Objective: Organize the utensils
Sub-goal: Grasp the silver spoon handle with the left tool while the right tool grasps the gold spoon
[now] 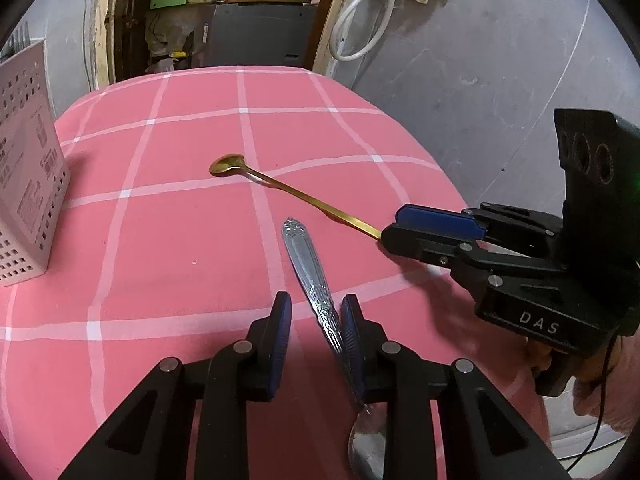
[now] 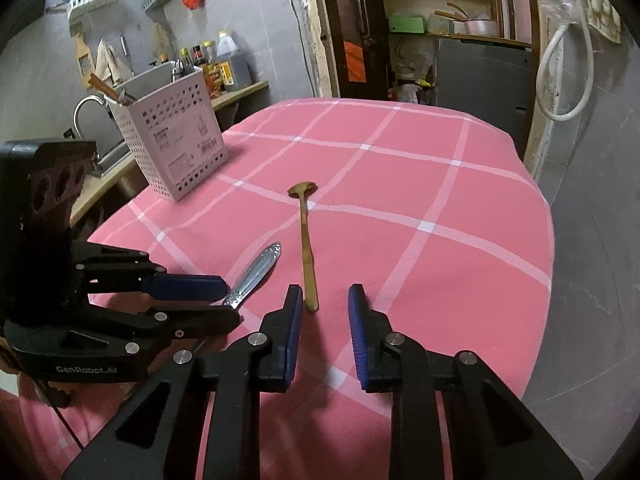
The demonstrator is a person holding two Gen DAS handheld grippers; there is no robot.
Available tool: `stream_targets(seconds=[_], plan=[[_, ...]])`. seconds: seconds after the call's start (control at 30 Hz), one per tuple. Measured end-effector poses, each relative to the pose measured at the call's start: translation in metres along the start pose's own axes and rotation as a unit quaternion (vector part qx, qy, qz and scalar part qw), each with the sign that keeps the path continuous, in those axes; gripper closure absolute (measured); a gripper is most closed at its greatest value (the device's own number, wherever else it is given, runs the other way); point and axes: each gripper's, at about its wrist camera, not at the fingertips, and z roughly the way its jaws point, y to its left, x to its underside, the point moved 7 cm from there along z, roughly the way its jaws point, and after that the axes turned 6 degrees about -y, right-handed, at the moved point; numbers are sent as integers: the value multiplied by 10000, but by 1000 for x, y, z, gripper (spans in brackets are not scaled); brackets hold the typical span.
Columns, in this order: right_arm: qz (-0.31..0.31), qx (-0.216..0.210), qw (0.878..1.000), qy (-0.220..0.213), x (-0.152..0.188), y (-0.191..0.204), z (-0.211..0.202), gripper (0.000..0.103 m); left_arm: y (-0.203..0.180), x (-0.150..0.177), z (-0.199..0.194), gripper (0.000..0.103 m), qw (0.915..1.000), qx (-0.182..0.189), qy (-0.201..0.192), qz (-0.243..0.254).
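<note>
A silver spoon [image 1: 308,268] lies on the pink checked tablecloth [image 1: 168,216], its handle running between the fingers of my left gripper [image 1: 316,308], which is open around it. It also shows in the right wrist view [image 2: 256,274]. A thin gold spoon [image 2: 306,240] lies further out, bowl away from me. My right gripper [image 2: 325,300] is open, with the gold spoon's handle end just at its fingertips. In the left wrist view the gold spoon [image 1: 280,188] reaches to the right gripper [image 1: 394,230].
A white perforated utensil holder [image 2: 176,136] with several utensils in it stands at the table's far left; it shows at the left edge of the left wrist view [image 1: 28,164]. A sink and counter with bottles lie behind it. The table edge curves off to the right.
</note>
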Motion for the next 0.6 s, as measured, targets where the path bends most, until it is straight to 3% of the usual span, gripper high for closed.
stream_targets(seconds=[0.17, 0.27, 0.6], plan=[[-276, 185, 9993, 163, 2, 0, 1, 86, 1, -2, -1, 82, 10000, -47, 63, 48], [-407, 304, 9985, 209, 2, 3, 1, 94, 3, -4, 0, 87, 9999, -74, 119, 62], [-89, 318, 9982, 508, 18, 11, -12, 98, 19, -5, -1, 93, 9975, 38, 362, -602]])
